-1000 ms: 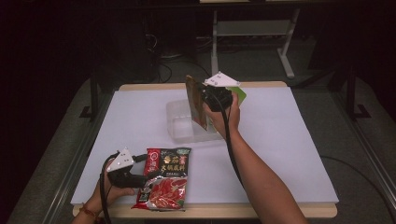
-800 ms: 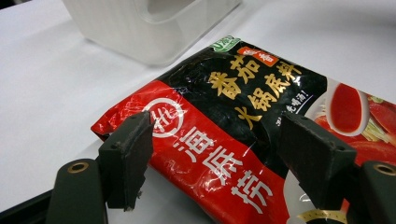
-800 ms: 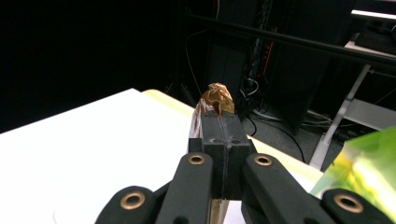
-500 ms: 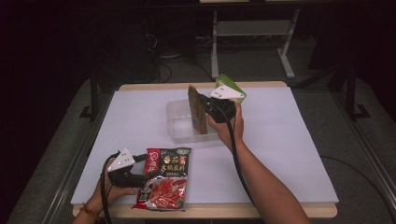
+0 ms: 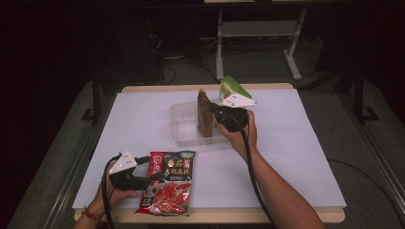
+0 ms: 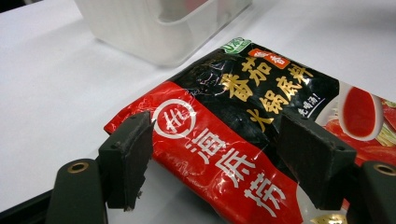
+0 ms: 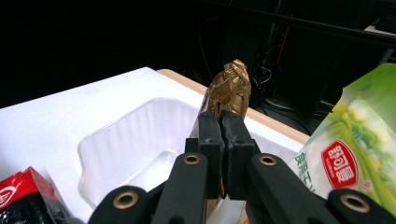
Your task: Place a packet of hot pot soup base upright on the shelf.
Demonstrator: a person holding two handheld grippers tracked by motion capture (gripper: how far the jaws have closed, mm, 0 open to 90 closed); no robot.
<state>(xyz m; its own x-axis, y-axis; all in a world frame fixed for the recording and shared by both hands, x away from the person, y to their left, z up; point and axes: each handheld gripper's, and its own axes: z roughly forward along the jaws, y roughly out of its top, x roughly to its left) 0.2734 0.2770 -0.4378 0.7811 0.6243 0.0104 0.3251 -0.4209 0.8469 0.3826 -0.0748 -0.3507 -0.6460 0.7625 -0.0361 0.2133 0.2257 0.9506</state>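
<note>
A tall gold packet (image 5: 204, 114) stands upright over the clear plastic tub (image 5: 184, 129) in the middle of the table. My right gripper (image 5: 213, 112) is shut on its edge from the right. In the right gripper view the pads (image 7: 210, 135) pinch the thin gold packet (image 7: 231, 86) above the tub (image 7: 121, 154). Near the front edge lies a red and black soup-base sachet (image 5: 168, 186). My left gripper (image 5: 151, 172) rests open at its left end. Seen from the left gripper (image 6: 217, 135), the jaws straddle the sachet (image 6: 243, 93) without pressing it.
A green packet (image 5: 231, 87) sits just behind the right gripper, also close on the right in the right gripper view (image 7: 355, 158). The white table cover (image 5: 296, 143) stretches to the wooden front edge. Dark floor, cables and a metal stand lie beyond the table.
My right gripper has sunk a little with the gold packet, bringing it lower into the tub. The green packet now shows more behind the hand. The left gripper has kept still.
</note>
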